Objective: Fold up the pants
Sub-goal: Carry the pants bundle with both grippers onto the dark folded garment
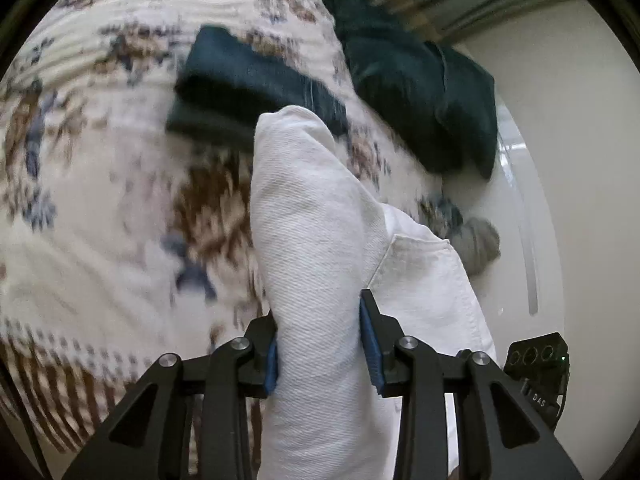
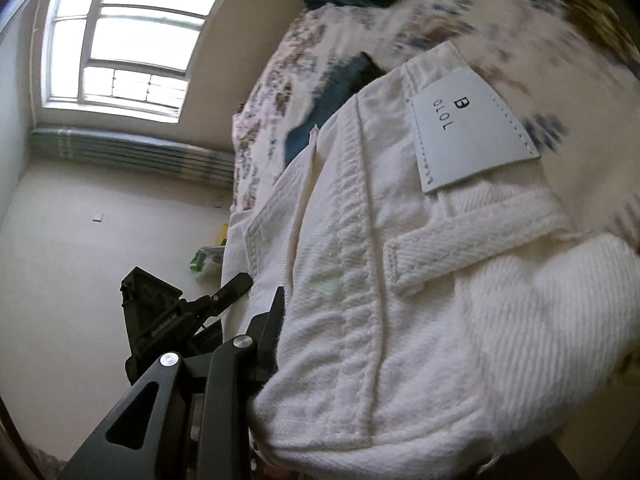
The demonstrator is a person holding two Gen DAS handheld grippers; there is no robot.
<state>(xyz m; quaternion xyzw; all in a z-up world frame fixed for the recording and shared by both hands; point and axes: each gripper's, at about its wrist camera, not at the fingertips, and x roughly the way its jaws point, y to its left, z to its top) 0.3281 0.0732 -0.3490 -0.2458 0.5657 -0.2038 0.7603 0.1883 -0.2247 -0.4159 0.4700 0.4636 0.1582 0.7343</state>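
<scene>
White denim pants (image 1: 316, 240) hang folded between the fingers of my left gripper (image 1: 320, 344), which is shut on them above a patterned bed cover (image 1: 100, 200). In the right wrist view the pants' waistband (image 2: 400, 240) with a belt loop and a white label (image 2: 472, 136) fills the frame. My right gripper (image 2: 340, 340) grips this waistband; only its left finger (image 2: 272, 320) shows, the other is hidden behind the cloth. The left gripper's body (image 2: 160, 320) appears beside the pants.
A folded dark teal garment (image 1: 248, 92) lies on the bed cover. A dark teal pillow (image 1: 432, 108) sits at the bed's edge by a white wall. A window (image 2: 128, 40) and a striped curtain (image 2: 140, 152) show at the left of the right wrist view.
</scene>
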